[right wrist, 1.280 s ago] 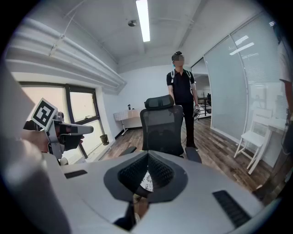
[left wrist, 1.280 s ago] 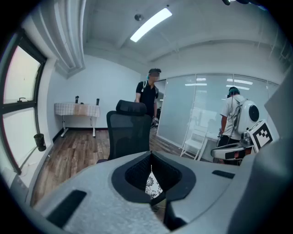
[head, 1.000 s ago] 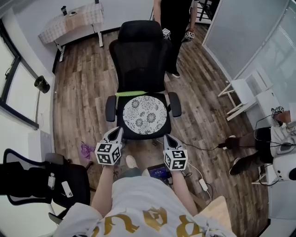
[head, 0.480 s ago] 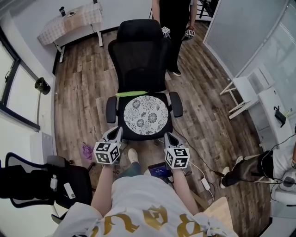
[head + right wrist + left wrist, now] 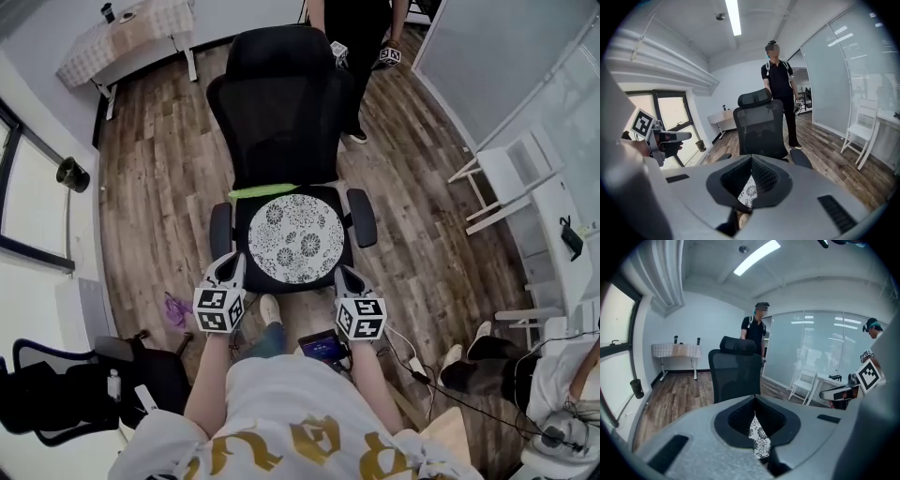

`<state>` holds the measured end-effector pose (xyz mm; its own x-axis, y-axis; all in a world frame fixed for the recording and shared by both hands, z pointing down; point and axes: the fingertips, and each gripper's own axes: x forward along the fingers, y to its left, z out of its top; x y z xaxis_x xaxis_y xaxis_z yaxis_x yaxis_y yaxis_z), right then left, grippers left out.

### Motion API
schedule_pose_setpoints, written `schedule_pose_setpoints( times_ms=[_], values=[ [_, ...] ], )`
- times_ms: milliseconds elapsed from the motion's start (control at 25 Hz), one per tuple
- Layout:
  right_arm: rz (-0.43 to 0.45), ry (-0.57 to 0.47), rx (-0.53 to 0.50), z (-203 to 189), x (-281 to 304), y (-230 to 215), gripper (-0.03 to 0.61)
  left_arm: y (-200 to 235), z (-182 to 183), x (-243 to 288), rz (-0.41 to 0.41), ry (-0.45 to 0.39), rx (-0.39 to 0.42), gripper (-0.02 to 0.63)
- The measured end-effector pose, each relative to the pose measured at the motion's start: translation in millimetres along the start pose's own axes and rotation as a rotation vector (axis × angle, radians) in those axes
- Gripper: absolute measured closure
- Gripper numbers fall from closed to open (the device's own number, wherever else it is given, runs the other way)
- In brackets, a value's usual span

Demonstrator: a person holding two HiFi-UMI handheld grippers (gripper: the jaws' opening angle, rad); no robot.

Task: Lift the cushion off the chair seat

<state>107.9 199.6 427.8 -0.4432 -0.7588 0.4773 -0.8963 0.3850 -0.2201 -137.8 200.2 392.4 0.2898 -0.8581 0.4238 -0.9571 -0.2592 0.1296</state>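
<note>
A round white cushion [image 5: 296,238] with a dark flower print lies on the seat of the black office chair [image 5: 281,112], and a green strip [image 5: 262,190] lies at its back edge. My left gripper [image 5: 232,265] hovers at the seat's front left corner, shut and empty. At the front right corner my right gripper [image 5: 343,276] is shut as well, holding nothing. Neither touches the cushion. In the left gripper view the cushion [image 5: 759,439] shows below the closed gripper [image 5: 754,401]. The right gripper view shows the cushion [image 5: 749,191] the same way under that gripper [image 5: 751,159].
A person [image 5: 356,28] stands right behind the chair with two grippers. A covered table [image 5: 127,33] is far left, a white folding chair [image 5: 506,183] right, another black chair [image 5: 75,394] lower left. Cables [image 5: 412,366] and a small device [image 5: 322,347] lie on the wooden floor by my feet.
Both grippers have moved forward to the front edge of the seat, and the chair now looks nearer. The cushion has not moved. The seated person at the right has slid toward the frame's corner.
</note>
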Motion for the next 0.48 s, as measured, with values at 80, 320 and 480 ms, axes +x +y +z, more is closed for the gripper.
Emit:
schedule_pose_setpoints(
  times_ms=[80,320,480],
  values=[
    [-0.015,0.008,0.007,8,24,-4,0.568,14,9,22,-0.016,-0.007,0.036,0.604],
    [-0.081,0.026,0.035,34,87,-20,0.568,51,34,87,-0.080,-0.004,0.061,0.604],
    [-0.105,0.027,0.035,52,118,-31,0.568,75,38,125,-0.088,0.029,0.041,0.604]
  ],
)
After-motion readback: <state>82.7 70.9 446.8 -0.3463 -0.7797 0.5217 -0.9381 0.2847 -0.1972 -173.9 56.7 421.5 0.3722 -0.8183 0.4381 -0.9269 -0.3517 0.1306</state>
